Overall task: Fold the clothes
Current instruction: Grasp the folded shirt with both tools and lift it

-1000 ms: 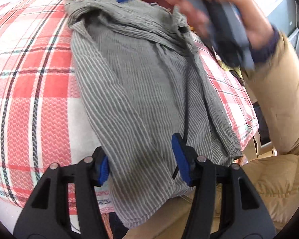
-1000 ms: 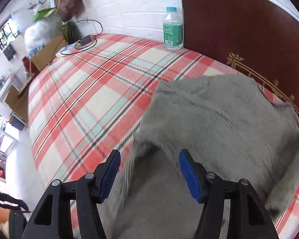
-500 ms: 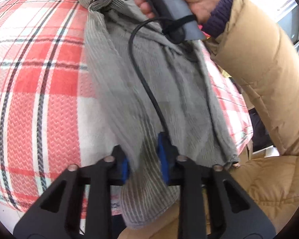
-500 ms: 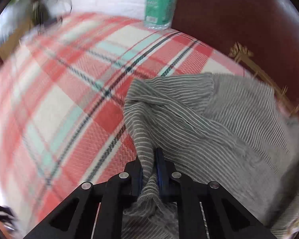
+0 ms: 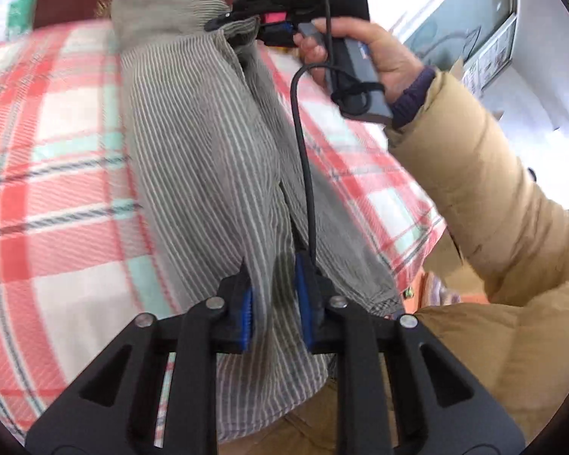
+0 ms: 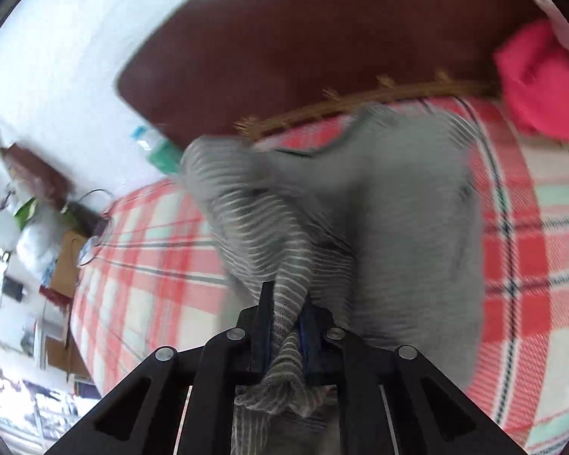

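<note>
1. We see our left gripper [image 5: 273, 303] with its blue fingers [image 5: 246, 316] clamped on the near end of the striped grey garment [image 5: 208, 159]; a fold of cloth fills the narrow gap between them and more hangs below them.
2. From those fingers the garment runs as one long band straight ahead and upward, so its long axis lies along the line the left fingers point; its stripes follow that same length.
3. At the far end, well ahead of the left fingers, the right gripper [image 5: 246, 24] pinches the cloth's other end, with a bunched flap standing up just left of it.
4. The right hand [image 5: 364, 57] wraps the gripper's grey handle, a tan padded sleeve [image 5: 485, 189] behind it, and a black cable [image 5: 303, 159] trails from it down to the left gripper.
5. In the right wrist view, our right gripper [image 6: 286, 322] has its fingers [image 6: 265, 314] closed on a twisted rope of striped cloth; its jaws have just been easing slightly wider, with the cloth between them.
6. Ahead of the right fingers the garment [image 6: 398, 208] spreads, blurred, over the plaid bed cover [image 6: 531, 265], reaching toward the dark headboard [image 6: 322, 38].
</note>
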A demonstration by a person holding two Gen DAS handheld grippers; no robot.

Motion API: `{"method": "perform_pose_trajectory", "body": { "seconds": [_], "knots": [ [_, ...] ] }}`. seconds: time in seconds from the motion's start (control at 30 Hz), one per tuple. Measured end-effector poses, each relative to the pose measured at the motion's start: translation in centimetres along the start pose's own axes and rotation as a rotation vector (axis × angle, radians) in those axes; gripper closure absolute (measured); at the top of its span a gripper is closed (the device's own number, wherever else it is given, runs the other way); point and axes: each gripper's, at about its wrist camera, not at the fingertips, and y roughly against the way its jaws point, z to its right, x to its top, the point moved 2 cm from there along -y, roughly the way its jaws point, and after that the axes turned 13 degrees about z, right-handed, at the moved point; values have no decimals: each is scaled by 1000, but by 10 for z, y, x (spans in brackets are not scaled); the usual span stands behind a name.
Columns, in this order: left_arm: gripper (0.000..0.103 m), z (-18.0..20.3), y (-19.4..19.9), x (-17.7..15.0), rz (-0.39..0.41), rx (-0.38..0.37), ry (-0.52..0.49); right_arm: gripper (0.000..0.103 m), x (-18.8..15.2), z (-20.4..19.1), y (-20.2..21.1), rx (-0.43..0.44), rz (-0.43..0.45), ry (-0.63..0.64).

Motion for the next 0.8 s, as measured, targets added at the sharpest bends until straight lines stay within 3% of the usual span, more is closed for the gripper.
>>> {"method": "perform_pose_trajectory", "body": {
  "seconds": [0.13,0.23,0.4,0.5,0.63,0.73,0.8],
  "knots": [
    [81,7,-19,-10,-65,43,-26,75,-13,10,0,-50,-9,41],
    [81,7,-22,-16,-78,60,-22,63,-6,-9,22,-72,80,140],
    [81,12,-22,-15,-85,62,-8,60,-3,-33,50,-85,219,303],
    [81,11,-30,-15,-104,65,-4,60,-12,-44,36,-57,171,383],
    [81,9,-29,-20,-121,58,27,60,-25,-13,-9,-71,-12,284],
    [80,6,-14,-27,-114,30,61,60,-33,0,-16,-44,-42,245],
    [66,4,-1,-32,-101,-4,79,60,-35,-6,11,16,-3,267]
  ]
}}
